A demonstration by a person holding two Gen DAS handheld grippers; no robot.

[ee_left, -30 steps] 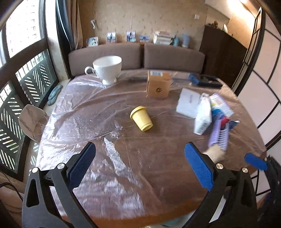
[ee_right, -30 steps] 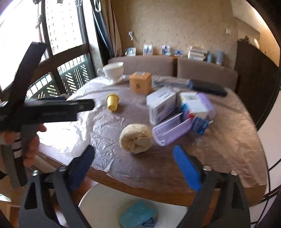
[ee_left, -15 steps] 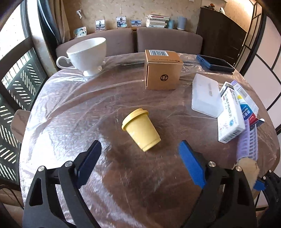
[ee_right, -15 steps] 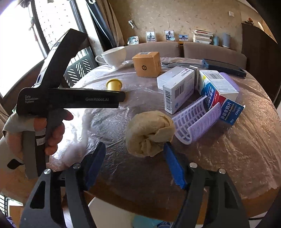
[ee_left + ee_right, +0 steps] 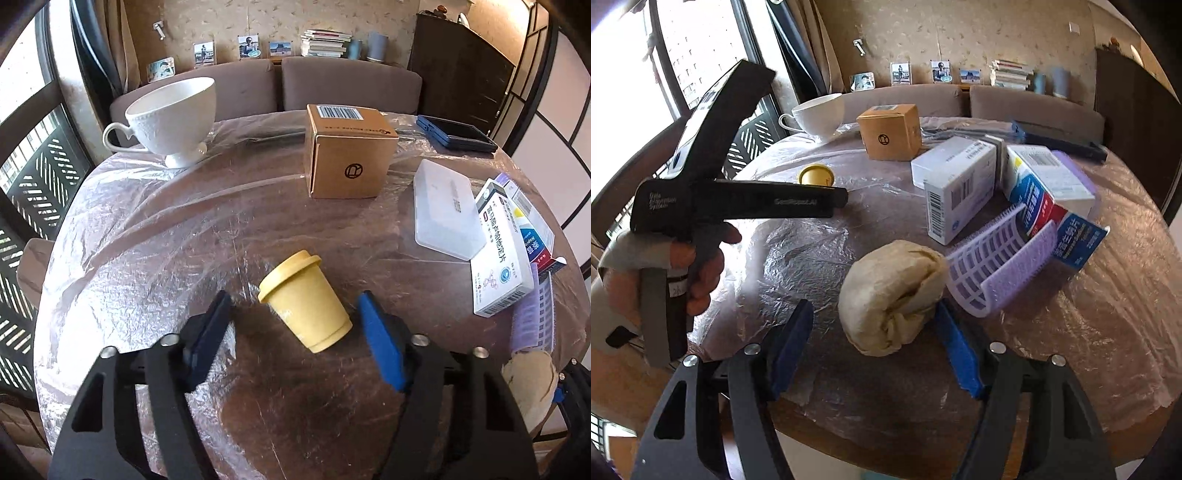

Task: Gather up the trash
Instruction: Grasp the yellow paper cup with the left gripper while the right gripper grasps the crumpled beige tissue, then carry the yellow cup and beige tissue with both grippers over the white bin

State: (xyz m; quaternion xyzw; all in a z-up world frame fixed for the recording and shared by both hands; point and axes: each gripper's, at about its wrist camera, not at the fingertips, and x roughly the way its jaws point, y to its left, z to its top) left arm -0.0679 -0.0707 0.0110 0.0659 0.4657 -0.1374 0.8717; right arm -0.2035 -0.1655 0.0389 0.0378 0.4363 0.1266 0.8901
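1. The yellow cup (image 5: 306, 300) lay on its side on the plastic-covered table (image 5: 147, 236), directly between the fingers of the left gripper (image 5: 295, 332). Its long axis ran diagonally, lid toward the far left, base toward the near right, so the jaws straddled it at a slant.
2. The left jaws had just been closing and stood half-wide around the cup. The right pad (image 5: 376, 347) sat just beside the base; whether it touched could not be told. The left pad was clearly apart.
3. The crumpled paper wad (image 5: 892, 295) lay between the fingers of the right gripper (image 5: 875, 343), also half-wide. Its right pad met the wad's edge; the left stood clear.
4. Each hand was nearest its own piece.
5. The purple roller (image 5: 1001, 266) leaned just beside the wad, hiding that side of it.
6. No bin was visible; the table's near edge was cut off.
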